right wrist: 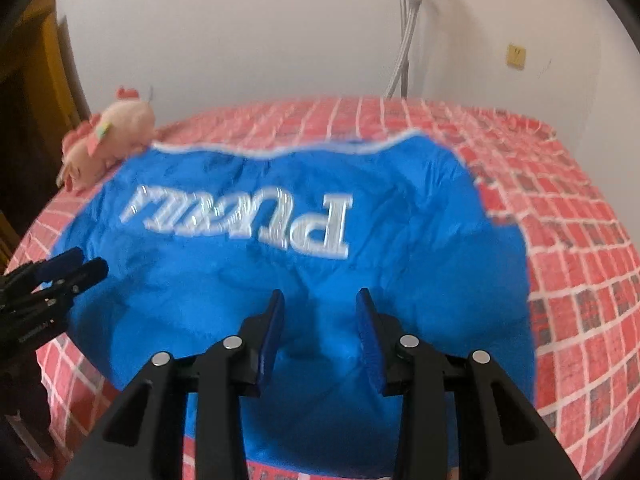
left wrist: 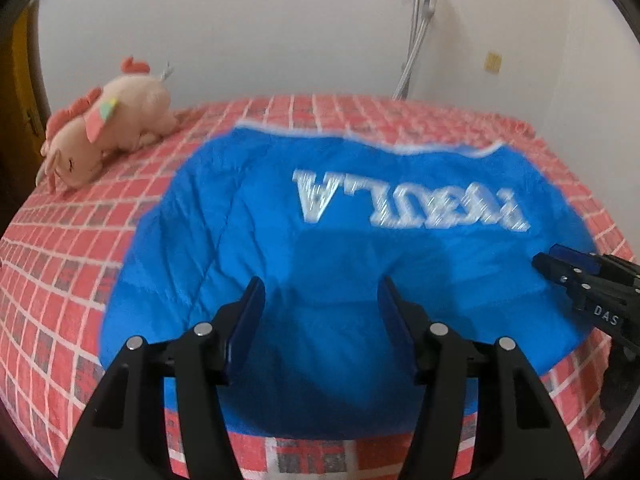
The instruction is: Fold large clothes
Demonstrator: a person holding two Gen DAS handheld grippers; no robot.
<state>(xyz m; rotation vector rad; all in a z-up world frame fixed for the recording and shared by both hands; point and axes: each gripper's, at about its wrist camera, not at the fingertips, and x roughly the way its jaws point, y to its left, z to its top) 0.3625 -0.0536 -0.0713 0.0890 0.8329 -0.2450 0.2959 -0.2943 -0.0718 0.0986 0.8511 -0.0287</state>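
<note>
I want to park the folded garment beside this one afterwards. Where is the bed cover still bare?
Bare checked bed cover runs right of the blue garment and in a strip behind it toward the wall. The far-left corner is crowded by the plush toy. Left of the garment, below the toy, is free.

White lettering (left wrist: 408, 204) on the blue garment (left wrist: 248, 200) smeared by blur, garment's near hem hidden behind the left gripper (left wrist: 322, 308), right gripper (left wrist: 592, 292) cut off at the frame edge, plush toy (right wrist: 106, 140) small and soft-edged, bed (right wrist: 580, 240) pattern blurred.
</note>
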